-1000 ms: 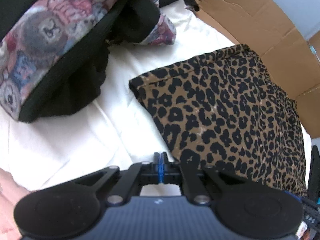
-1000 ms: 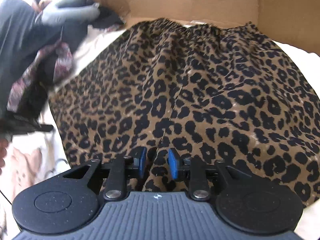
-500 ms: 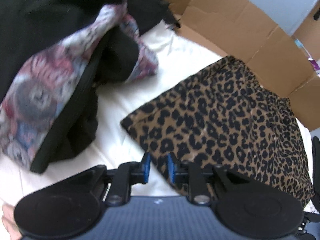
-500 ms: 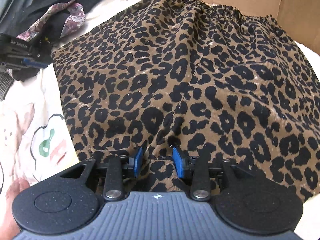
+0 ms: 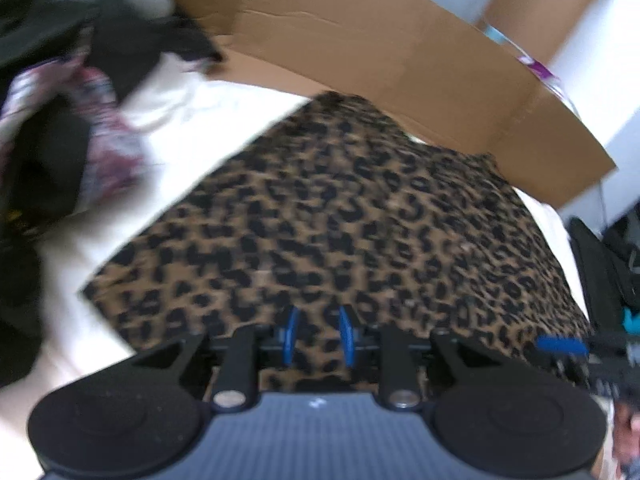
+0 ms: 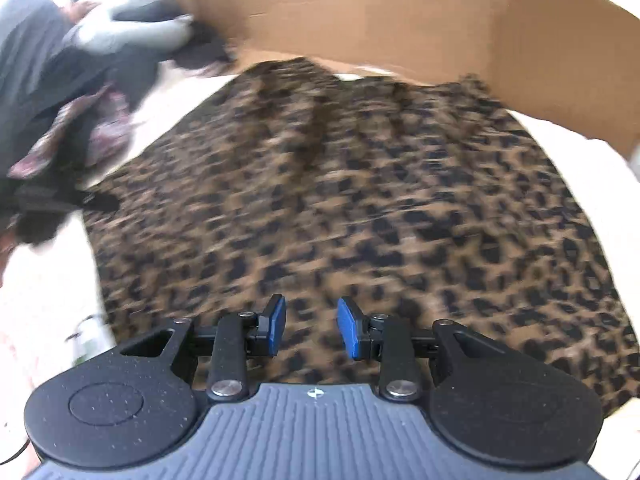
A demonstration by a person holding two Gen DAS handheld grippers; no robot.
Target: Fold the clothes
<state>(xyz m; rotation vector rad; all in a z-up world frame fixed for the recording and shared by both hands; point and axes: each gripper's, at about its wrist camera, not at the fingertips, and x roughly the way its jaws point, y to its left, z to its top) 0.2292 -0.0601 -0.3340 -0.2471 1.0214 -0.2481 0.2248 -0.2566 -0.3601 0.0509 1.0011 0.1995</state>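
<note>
The brown leopard-print fabric garment (image 6: 360, 200) lies flat on the white bed sheet (image 5: 192, 128), before a cardboard wall (image 5: 360, 48). The left tool (image 5: 318, 334) and right tool (image 6: 311, 326) are both released above its near edge. It looks soft and light; I would pinch the near hem corners.

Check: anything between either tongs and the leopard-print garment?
Nothing visible. The left tongs and right tongs, both open, sit directly over the near hem of the leopard-print garment. The clothes pile lies off to the left.
</note>
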